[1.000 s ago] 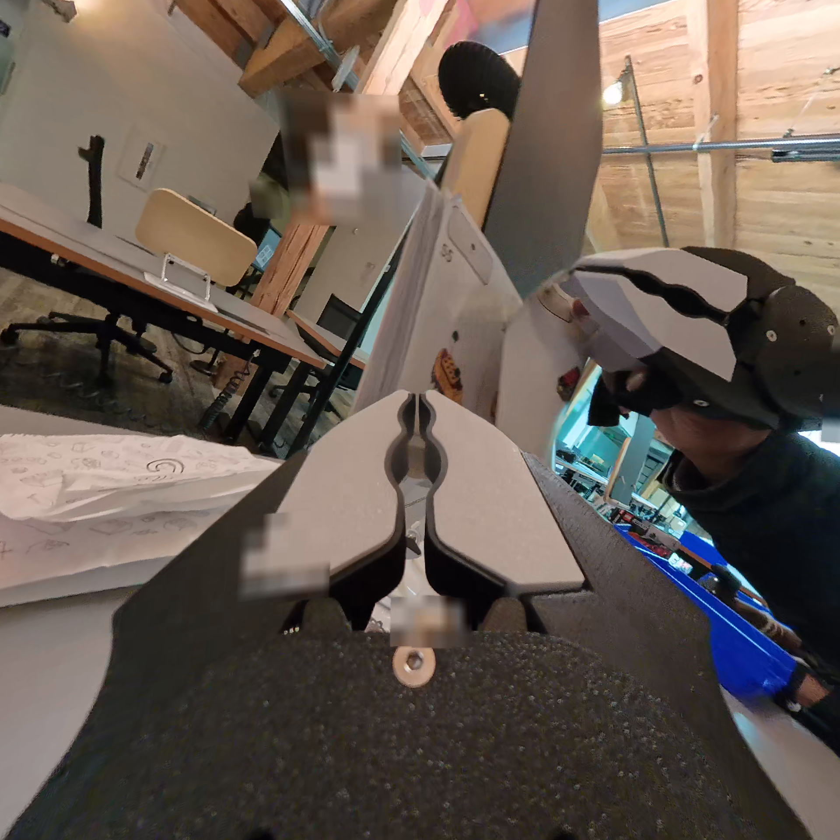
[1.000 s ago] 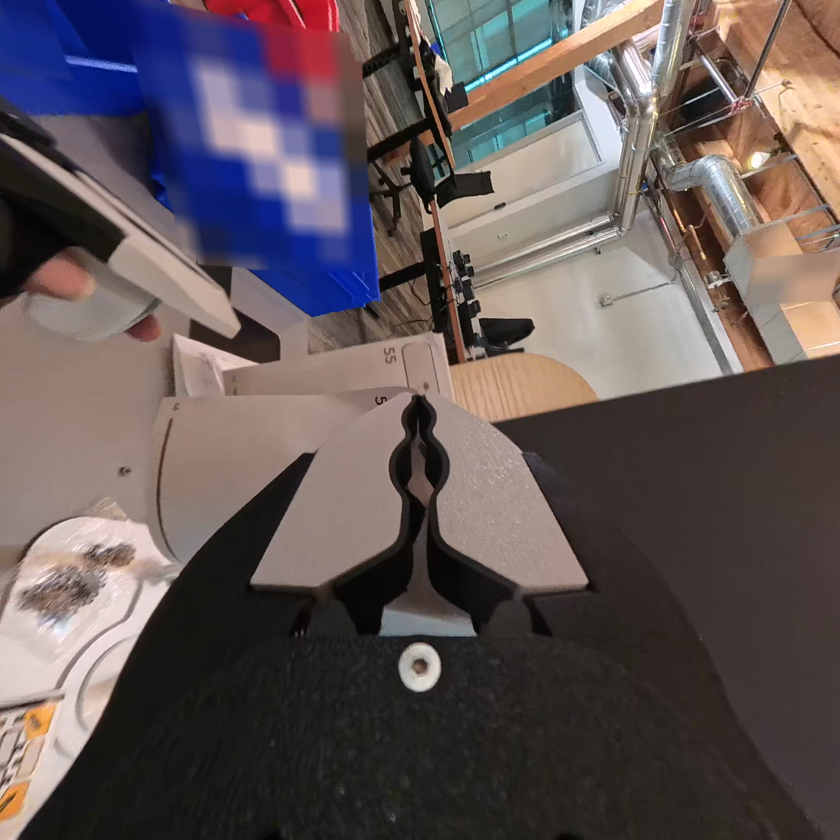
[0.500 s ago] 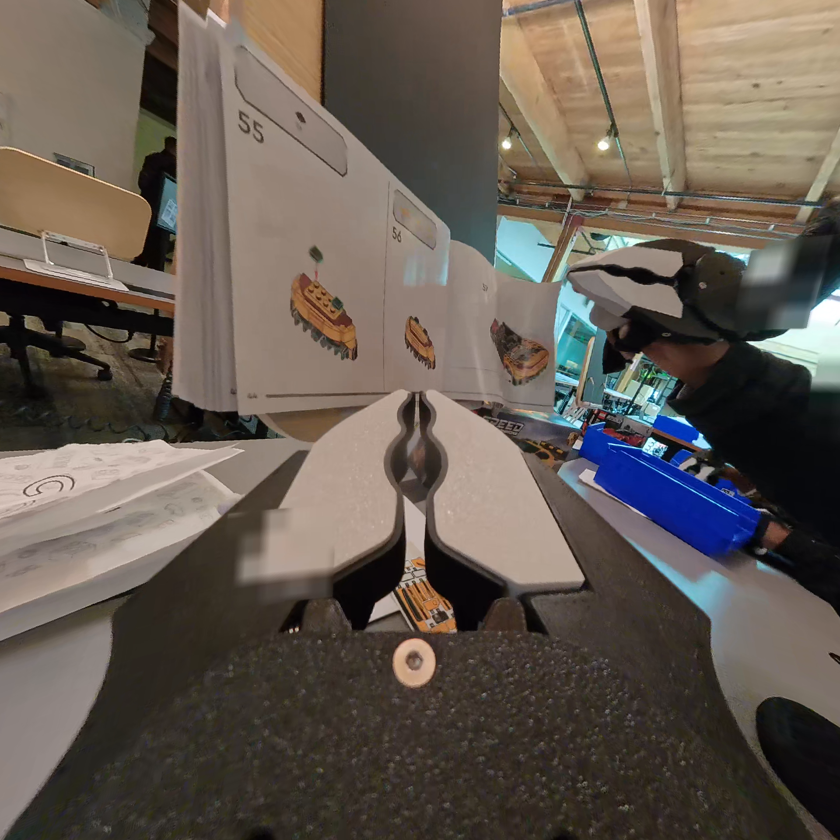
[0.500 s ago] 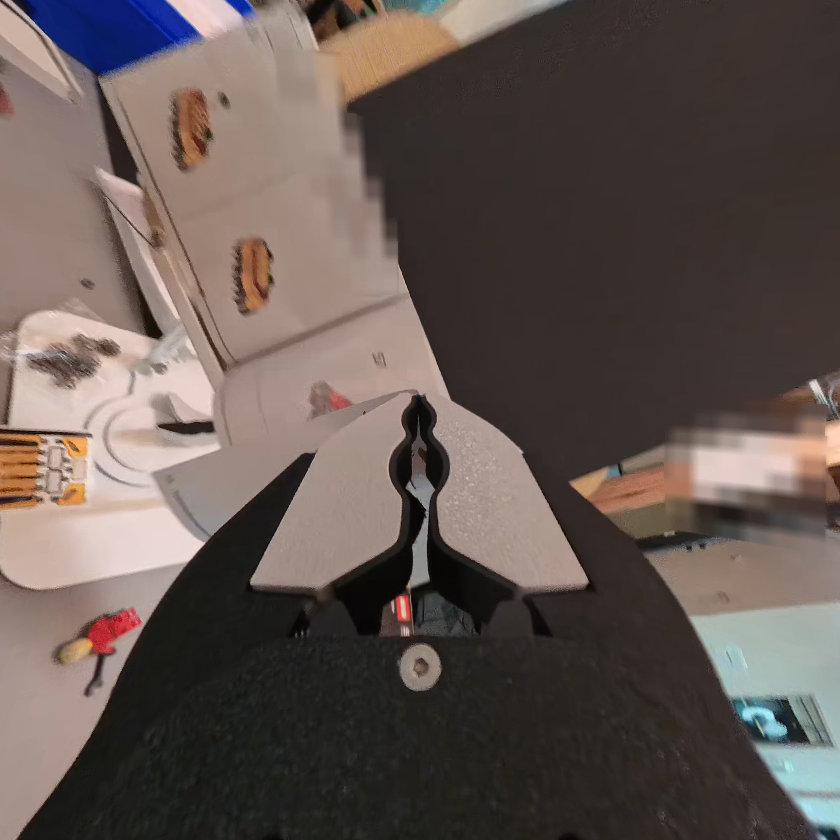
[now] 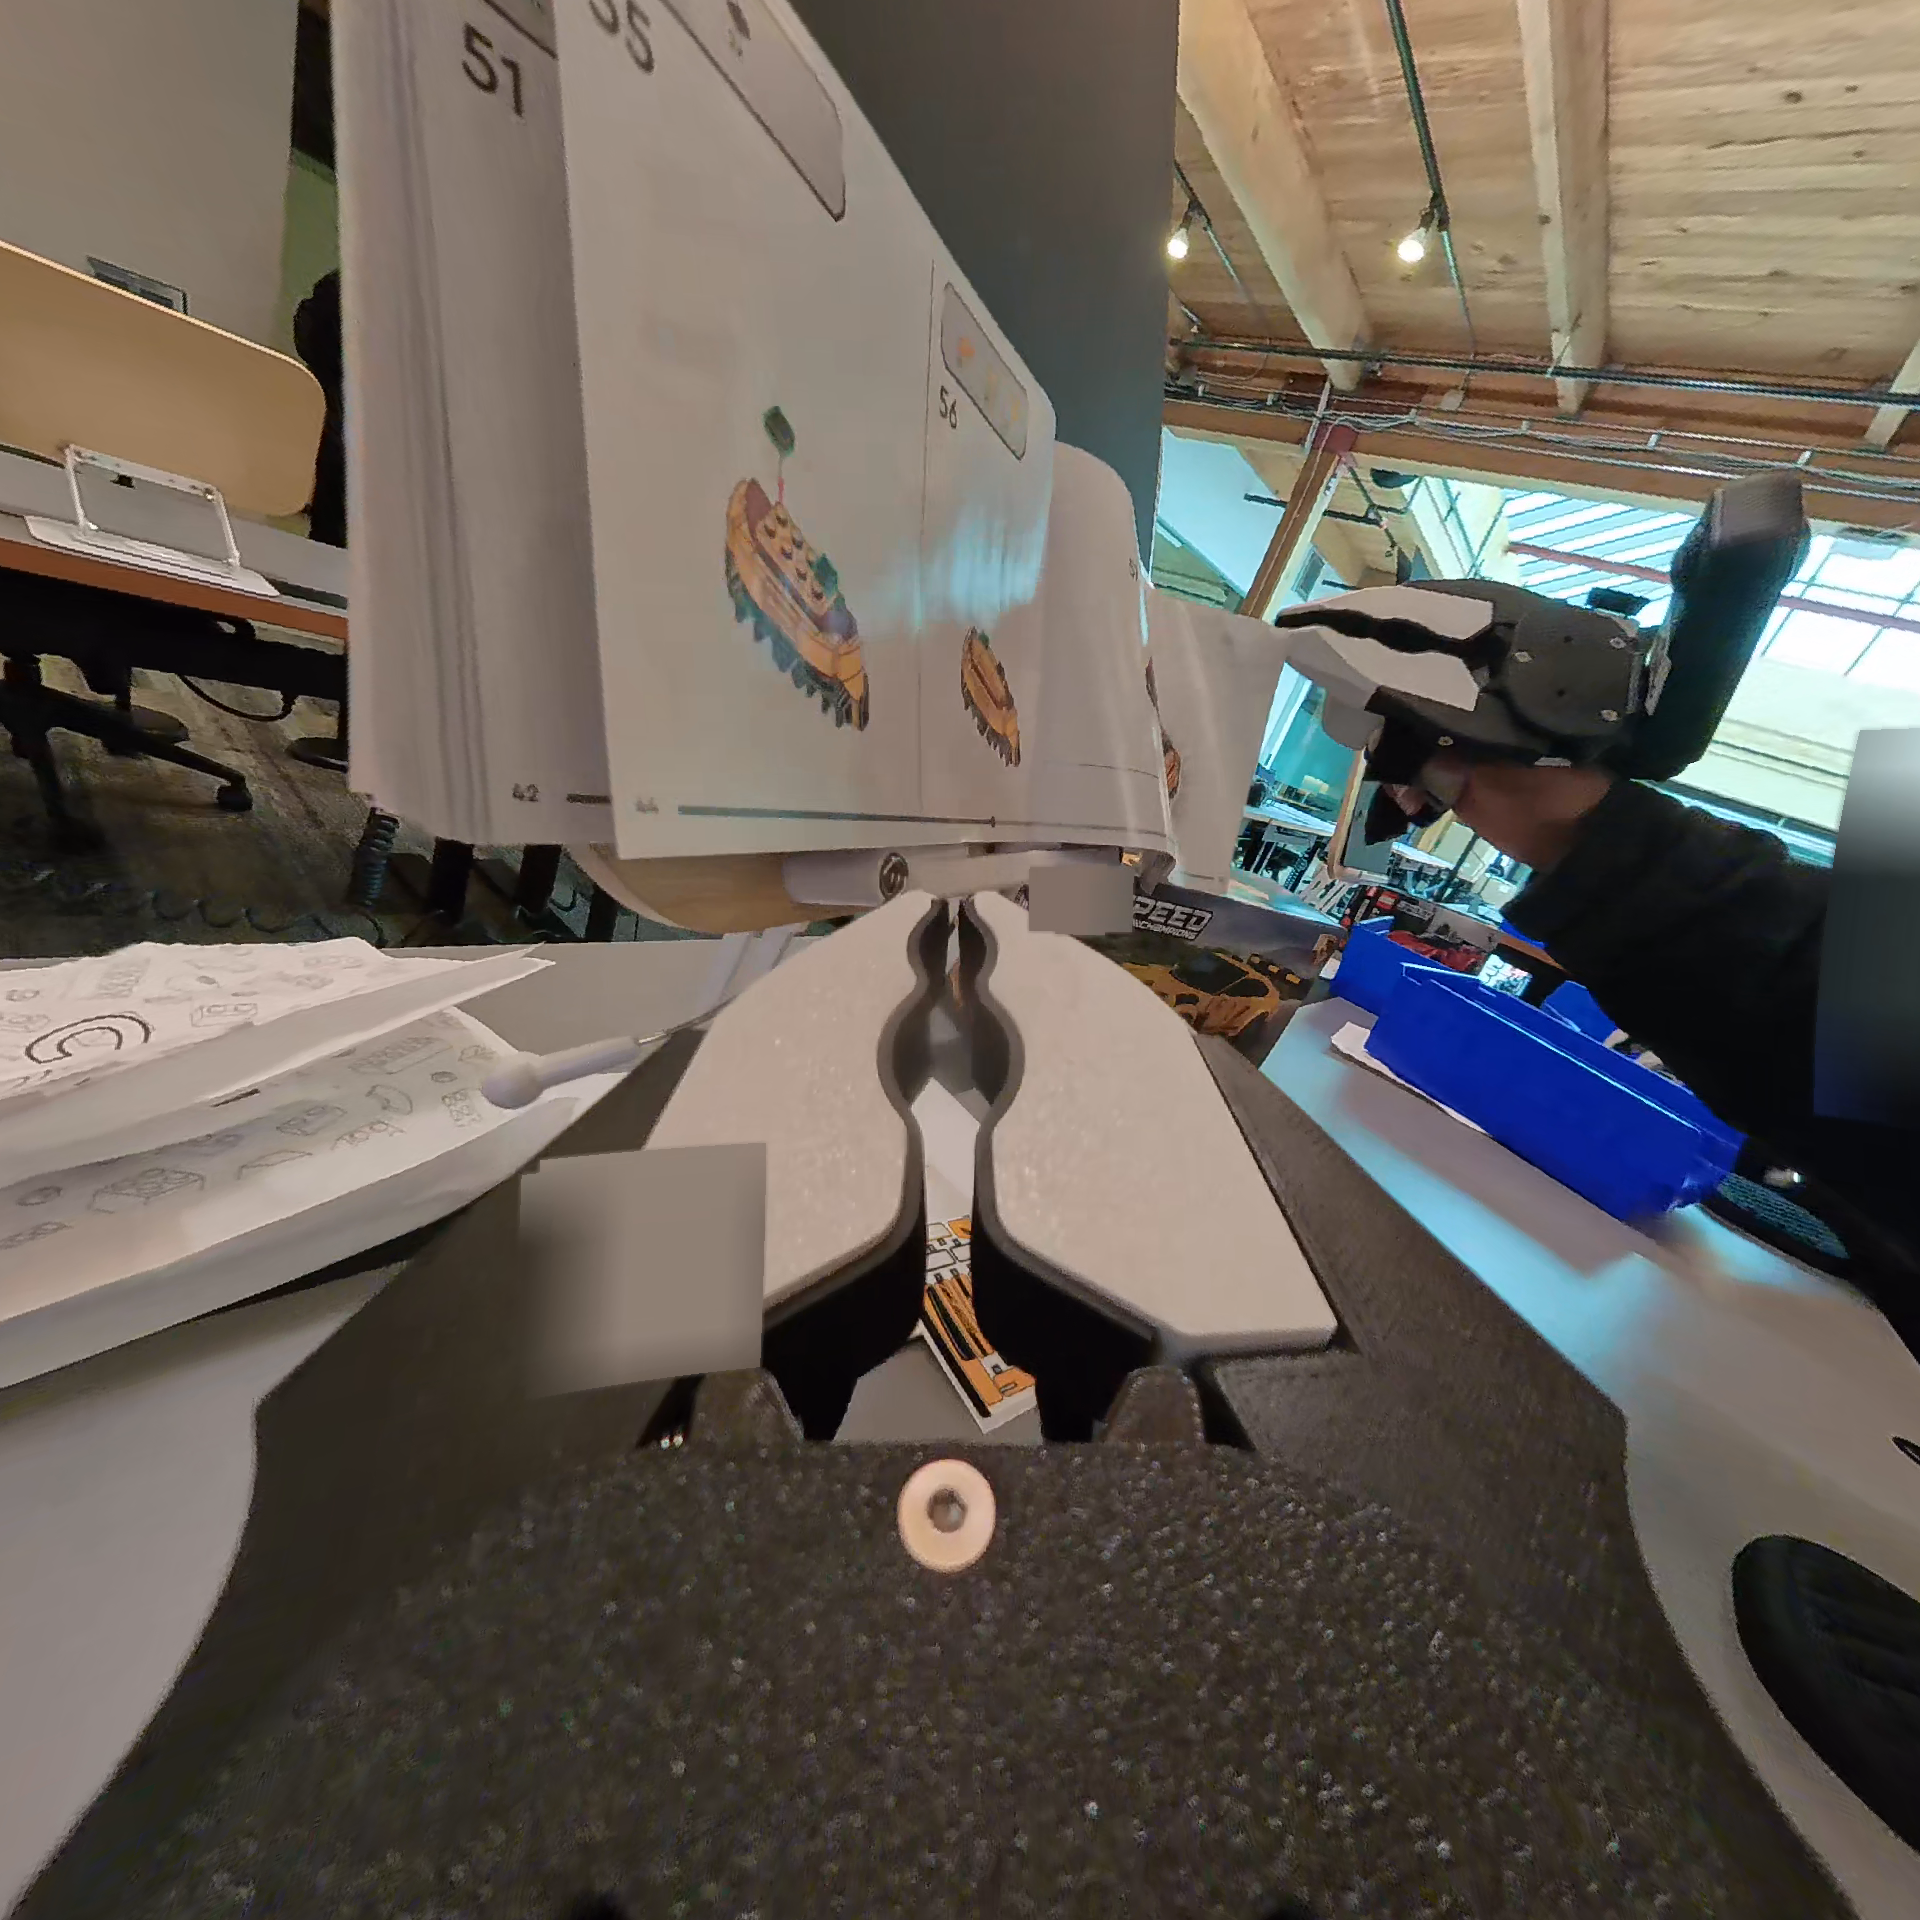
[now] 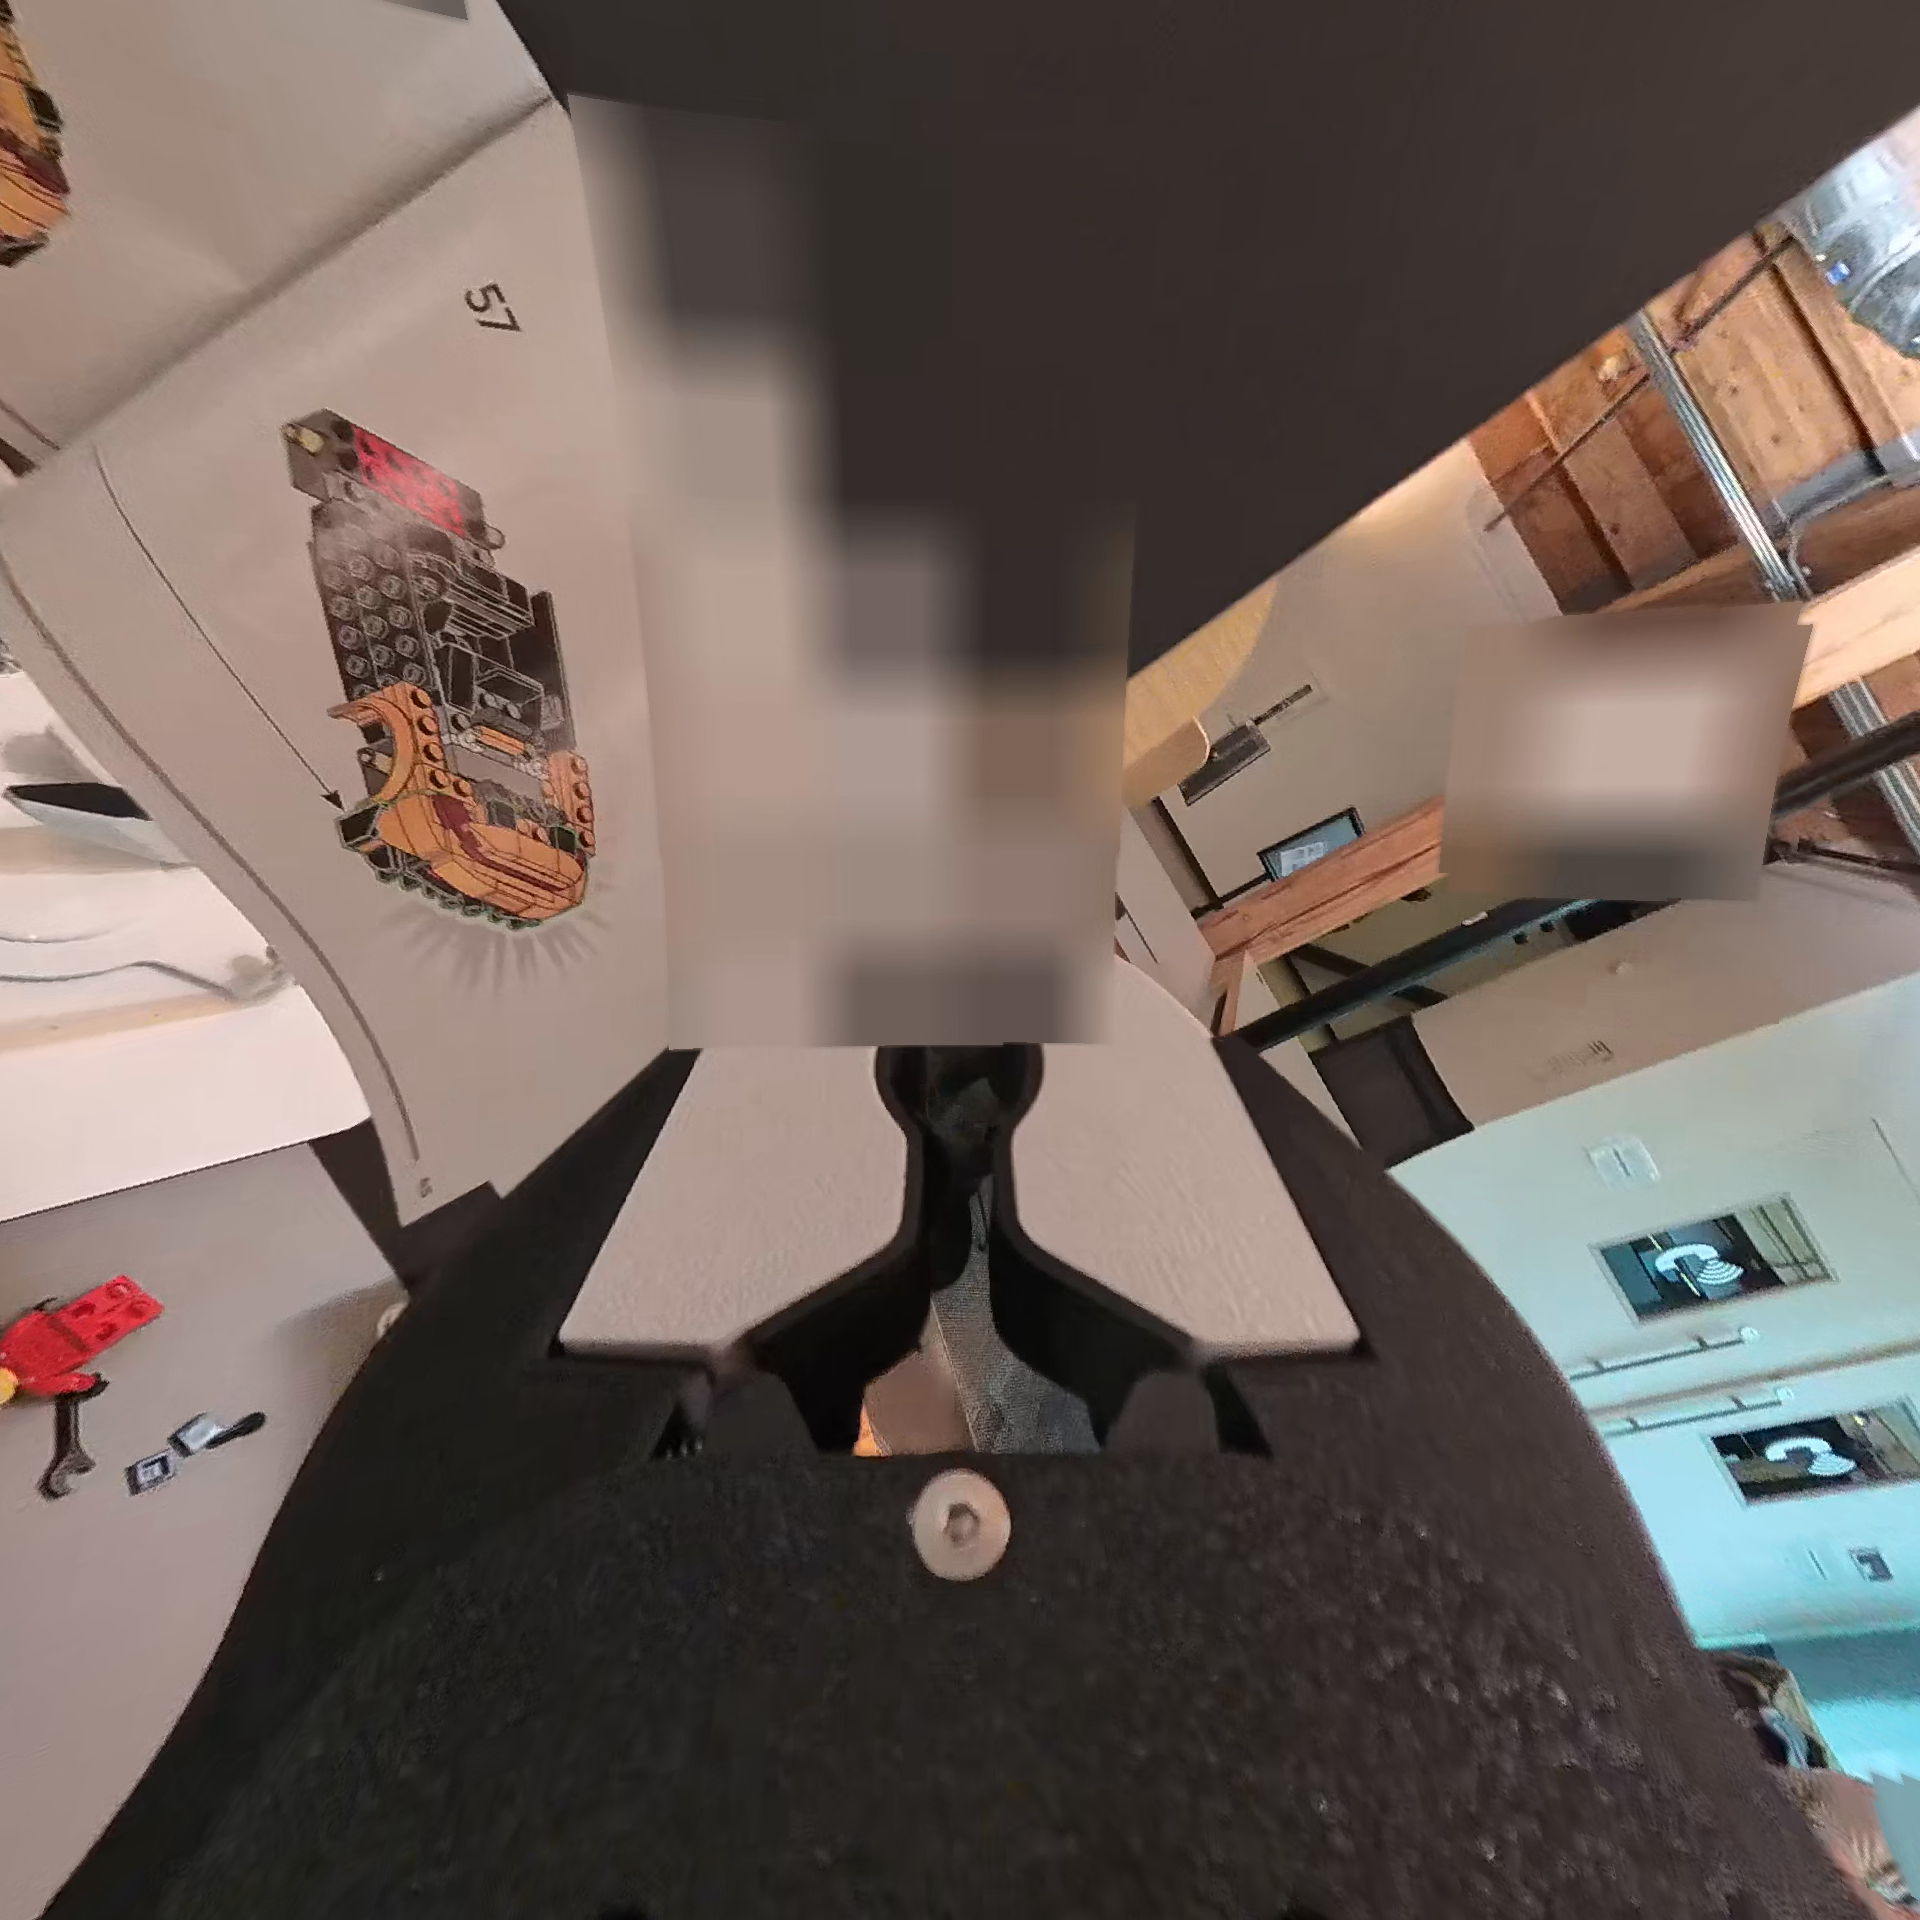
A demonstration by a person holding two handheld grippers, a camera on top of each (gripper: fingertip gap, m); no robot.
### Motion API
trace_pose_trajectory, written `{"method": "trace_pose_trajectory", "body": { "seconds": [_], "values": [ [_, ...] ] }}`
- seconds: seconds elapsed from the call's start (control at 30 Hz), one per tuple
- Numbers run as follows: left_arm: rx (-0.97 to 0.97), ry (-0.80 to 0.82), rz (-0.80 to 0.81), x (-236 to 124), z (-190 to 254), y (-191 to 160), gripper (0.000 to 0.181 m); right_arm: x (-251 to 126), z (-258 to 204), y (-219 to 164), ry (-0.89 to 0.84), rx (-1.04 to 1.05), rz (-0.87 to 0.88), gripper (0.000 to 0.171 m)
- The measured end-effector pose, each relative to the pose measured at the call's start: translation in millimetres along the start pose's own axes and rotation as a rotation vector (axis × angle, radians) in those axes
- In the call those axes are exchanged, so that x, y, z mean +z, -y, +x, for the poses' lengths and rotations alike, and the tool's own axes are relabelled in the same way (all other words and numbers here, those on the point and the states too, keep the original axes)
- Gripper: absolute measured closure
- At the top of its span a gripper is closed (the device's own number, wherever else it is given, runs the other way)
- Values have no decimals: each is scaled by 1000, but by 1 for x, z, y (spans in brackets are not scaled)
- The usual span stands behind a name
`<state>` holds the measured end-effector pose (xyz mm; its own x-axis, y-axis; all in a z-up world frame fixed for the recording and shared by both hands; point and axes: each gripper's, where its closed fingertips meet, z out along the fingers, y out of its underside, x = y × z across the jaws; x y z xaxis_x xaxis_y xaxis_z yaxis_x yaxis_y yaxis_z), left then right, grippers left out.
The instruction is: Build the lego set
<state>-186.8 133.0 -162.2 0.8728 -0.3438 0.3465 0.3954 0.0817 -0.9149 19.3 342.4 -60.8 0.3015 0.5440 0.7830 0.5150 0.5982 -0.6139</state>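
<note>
The left gripper (image 5: 954, 925) shows its fingers (image 5: 821, 1122) pressed nearly together at the tips with nothing between them. Through the slot between them, low in the left wrist frame, an orange and black sticker sheet (image 5: 971, 1340) lies on the table (image 5: 1455, 1236). Straight ahead, at centre and upper left, the instruction booklet (image 5: 748, 436) stands upright on a holder, its open pages facing the fingers. Printed paper bags (image 5: 208, 1081) lie at the left edge; a blue bin (image 5: 1538, 1060) sits at the right, below the right gripper (image 5: 1382, 634), which is held up beside the booklet's right-hand pages.

In the right wrist view, that gripper's fingers (image 6: 758, 1195) are also close together; a mosaic patch covers the tips, so whether they pinch a page I cannot tell. The booklet's page lies to the upper left of these fingers, its long edge running top to bottom. Loose lego pieces (image 6: 73, 1340), red and black, rest on the table at the lower left, well apart from both pairs of fingers.

Judging by this, the step in hand is reading or turning the booklet. The right gripper is nearer the free page edge.
</note>
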Motion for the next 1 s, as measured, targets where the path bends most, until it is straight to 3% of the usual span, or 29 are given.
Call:
{"method": "trace_pose_trajectory", "body": {
  "seconds": [0.37, 0.5, 0.77, 1.0],
  "values": [
    [7, -1, -16, 2, 1, -5, 180, -26, 18, -3, -93, 117, 23, 160],
    [20, 10, -12, 1, -3, -1, 179, -30, -14, 5, -24, 166, 58, 161],
    [43, 11, -36, 3, -1, -8, 179, 0, -135, 21, 150, 167, 79, 163],
    [48, 18, -50, 3, -5, -12, 179, 33, -120, 1, 98, 264, 22, 163]
  ]
}}
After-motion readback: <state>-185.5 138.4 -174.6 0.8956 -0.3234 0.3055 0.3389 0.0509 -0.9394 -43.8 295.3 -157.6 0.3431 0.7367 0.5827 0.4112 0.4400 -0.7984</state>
